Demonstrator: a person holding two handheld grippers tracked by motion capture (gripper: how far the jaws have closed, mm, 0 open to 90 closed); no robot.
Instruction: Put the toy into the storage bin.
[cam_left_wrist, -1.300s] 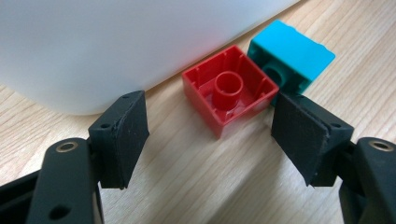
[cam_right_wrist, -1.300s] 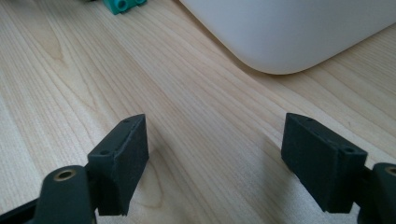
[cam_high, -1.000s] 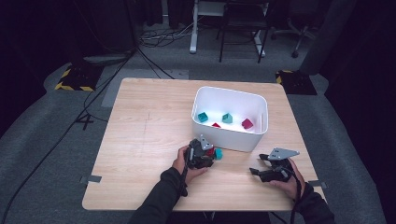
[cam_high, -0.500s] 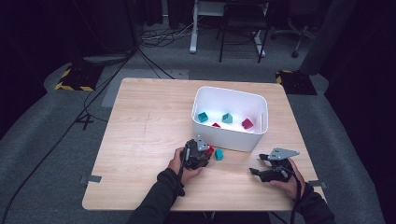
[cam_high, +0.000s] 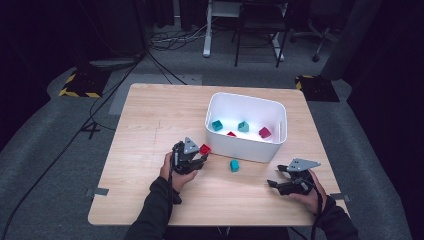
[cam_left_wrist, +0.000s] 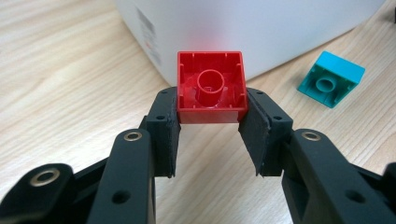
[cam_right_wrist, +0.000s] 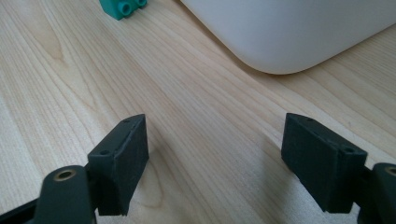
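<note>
My left gripper (cam_high: 202, 152) is shut on a red brick (cam_high: 205, 148), held just above the table in front of the white bin (cam_high: 247, 146). In the left gripper view the red brick (cam_left_wrist: 211, 88) sits hollow side up between both pads (cam_left_wrist: 170, 123), with the bin wall (cam_left_wrist: 261, 32) close behind. A teal brick (cam_high: 234, 165) lies on the table to the right of that gripper, apart from it. My right gripper (cam_high: 274, 182) rests low near the table's front right, its jaws open (cam_right_wrist: 215, 135) with bare wood between them.
Inside the bin lie two teal bricks (cam_high: 217, 125) (cam_high: 243, 126), a small red piece (cam_high: 231, 134) and a magenta brick (cam_high: 264, 132). The teal brick (cam_right_wrist: 123, 7) and the bin's rounded corner (cam_right_wrist: 289, 37) lie ahead of the right gripper. The table's left half is bare wood (cam_high: 145, 130).
The left gripper closed on the red brick and lifted it up and to the left, away from the teal brick, which stays on the table. The right gripper kept still.
</note>
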